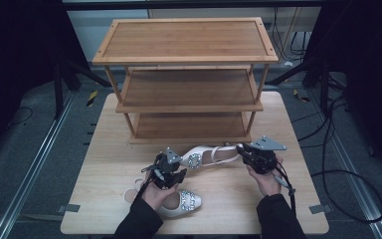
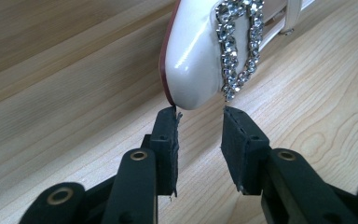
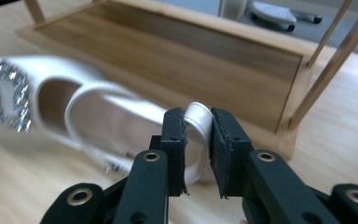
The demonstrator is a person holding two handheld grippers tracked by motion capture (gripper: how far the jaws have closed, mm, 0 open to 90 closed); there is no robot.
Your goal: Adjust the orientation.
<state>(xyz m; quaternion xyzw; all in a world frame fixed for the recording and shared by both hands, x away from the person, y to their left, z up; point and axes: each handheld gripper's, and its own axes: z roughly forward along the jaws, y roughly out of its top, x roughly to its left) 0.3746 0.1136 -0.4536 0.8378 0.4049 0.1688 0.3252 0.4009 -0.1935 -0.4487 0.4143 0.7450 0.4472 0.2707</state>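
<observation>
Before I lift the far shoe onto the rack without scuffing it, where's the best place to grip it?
Grip the heel strap of the far shoe, coming from its right end: it is a thin raised band that fits between the jaws, as the right gripper shows. The glossy toe is rounded and wider than the left gripper's open jaws.

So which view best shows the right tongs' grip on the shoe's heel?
The right gripper view: the right tongs pinch the heel of the white shoe close up. The high view shows them small at that shoe's end; the left gripper view shows its toe.
</observation>
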